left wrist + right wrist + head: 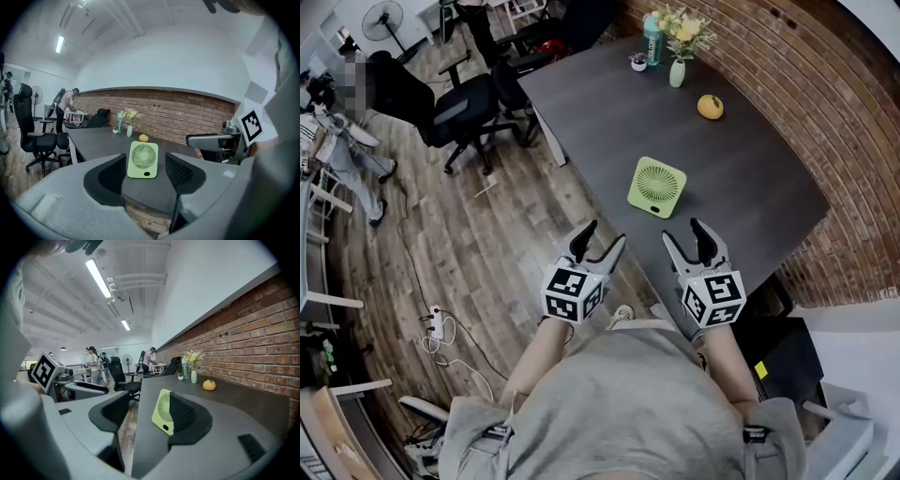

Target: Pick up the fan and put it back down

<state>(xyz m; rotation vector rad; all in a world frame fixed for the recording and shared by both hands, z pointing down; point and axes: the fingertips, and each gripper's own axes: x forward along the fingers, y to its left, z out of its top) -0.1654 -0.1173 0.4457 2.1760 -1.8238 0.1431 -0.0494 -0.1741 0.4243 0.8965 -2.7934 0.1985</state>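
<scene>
The task is at its opening step, the reach toward the fan (657, 187), with nothing lifted yet. The fan, a pale green square one, stands upright on the dark table (759, 187) close to the near edge, its grille turned toward the person. It is apart from the yellow fruit (710, 107) and the vase of flowers (677, 73) farther back.

The 2 grippers are side by side, short of the table edge and pointing at the fan. The left gripper (602, 236) has its jaws spread and nothing between the pads; in its own view the fan shows framed in the gap, but well ahead of it. The right gripper (682, 232) is likewise spread and empty (in its view the fan sits just in front of the right-hand jaw, seen nearly edge-on, and is not touched).

My reading is that the next move calls for carrying the jaws forward over the table edge until the pads stand on either side of the fan's body, then closing squarely on it. The fan looks light and stands on a narrow base, so a nudge from 1 fingertip before the grip closes could tip it backward
</scene>
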